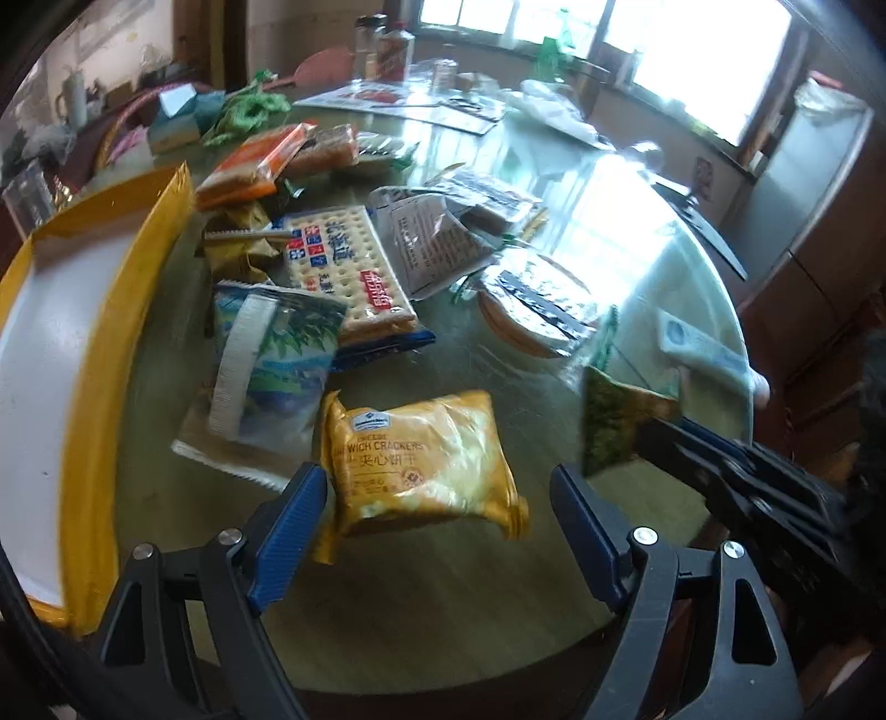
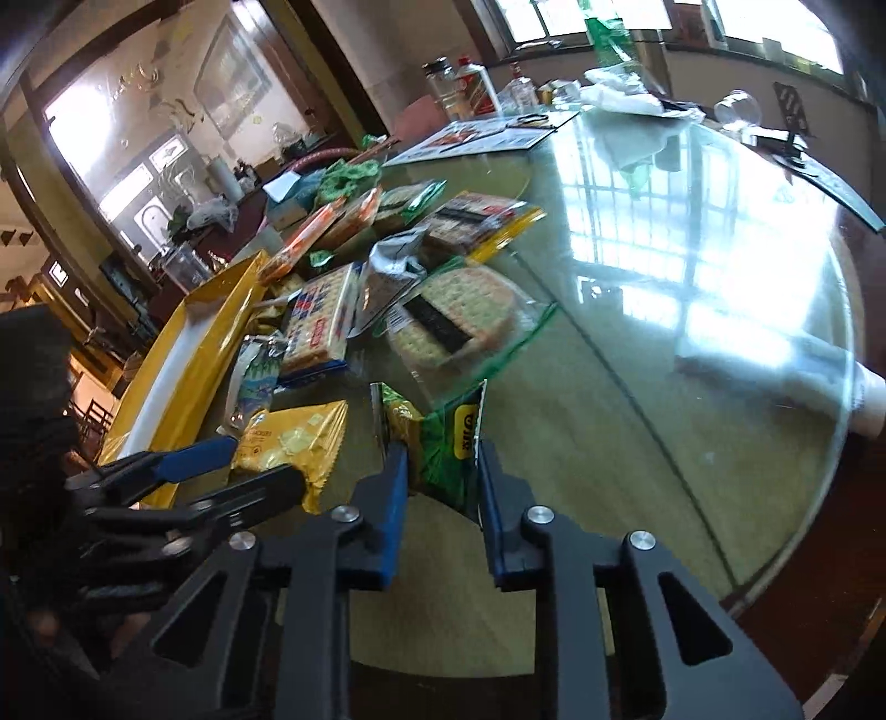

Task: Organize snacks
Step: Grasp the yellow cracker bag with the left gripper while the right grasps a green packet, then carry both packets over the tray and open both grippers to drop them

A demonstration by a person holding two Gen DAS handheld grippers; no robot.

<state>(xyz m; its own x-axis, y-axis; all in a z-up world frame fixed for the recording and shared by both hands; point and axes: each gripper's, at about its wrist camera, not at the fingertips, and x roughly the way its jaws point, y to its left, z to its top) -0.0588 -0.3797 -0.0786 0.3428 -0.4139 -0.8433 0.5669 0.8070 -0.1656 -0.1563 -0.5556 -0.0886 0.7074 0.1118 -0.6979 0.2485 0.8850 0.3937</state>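
Note:
A yellow packet of sandwich crackers [image 1: 421, 459] lies on the round glass table [image 1: 470, 598]. My left gripper [image 1: 437, 476] stands open around it, one blue pad on each side and neither pressing. My right gripper [image 2: 440, 448] is shut on a green snack packet [image 2: 443, 437], which hangs upright just above the glass; the left wrist view shows it at the right [image 1: 614, 421]. A yellow box with a white inside [image 1: 99, 354] stands to the left of the pile. The left gripper [image 2: 257, 459] also shows in the right wrist view.
Several loose snacks lie beyond: a soda cracker pack [image 1: 349, 266], a blue-green packet [image 1: 277, 354], an orange pack [image 1: 249, 163], round crackers [image 1: 531, 315], a silver packet [image 1: 421, 232]. Bottles [image 1: 393, 50] and leaflets [image 1: 398, 99] sit at the back. A paper cup [image 2: 869, 399] lies at the table's right edge.

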